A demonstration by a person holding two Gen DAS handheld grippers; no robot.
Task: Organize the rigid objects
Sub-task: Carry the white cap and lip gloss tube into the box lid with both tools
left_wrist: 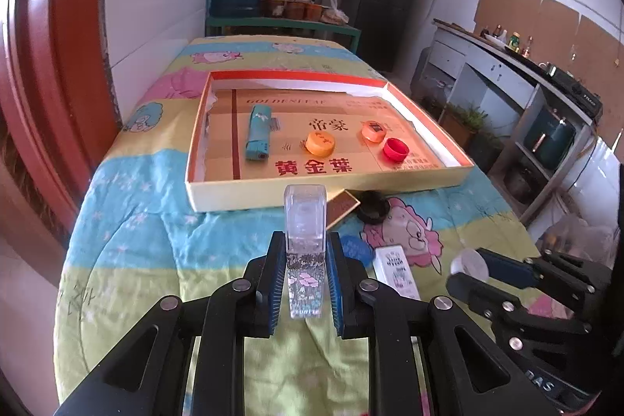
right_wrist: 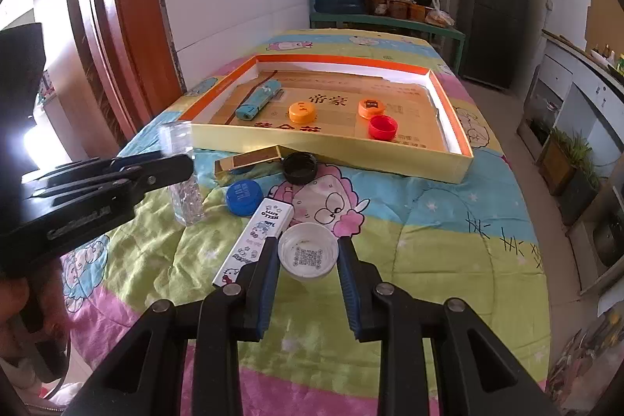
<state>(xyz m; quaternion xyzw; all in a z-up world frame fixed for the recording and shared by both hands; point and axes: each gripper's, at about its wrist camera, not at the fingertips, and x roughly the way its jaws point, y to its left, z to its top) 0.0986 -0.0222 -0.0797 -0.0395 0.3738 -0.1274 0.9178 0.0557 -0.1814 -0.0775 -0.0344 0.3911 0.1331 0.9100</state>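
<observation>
While left gripper [left_wrist: 306, 252] clamps clear lighter [left_wrist: 305, 221], right gripper [right_wrist: 308, 256] grips white cap [right_wrist: 307, 251]; shallow box [left_wrist: 331, 190] ahead

**Readable print on tray and box**

Printed on the cardboard tray [left_wrist: 429, 178] floor: "GOLDENLEAF" toward 12 o'clock, "帝豪" at centre, big red "黄金葉" toward 6 o'clock. Printed on the white box [right_wrist: 257, 236] lying on the quilt: "HELLO KITTY". Inside the white cap [right_wrist: 308, 254]: a QR code.
</observation>
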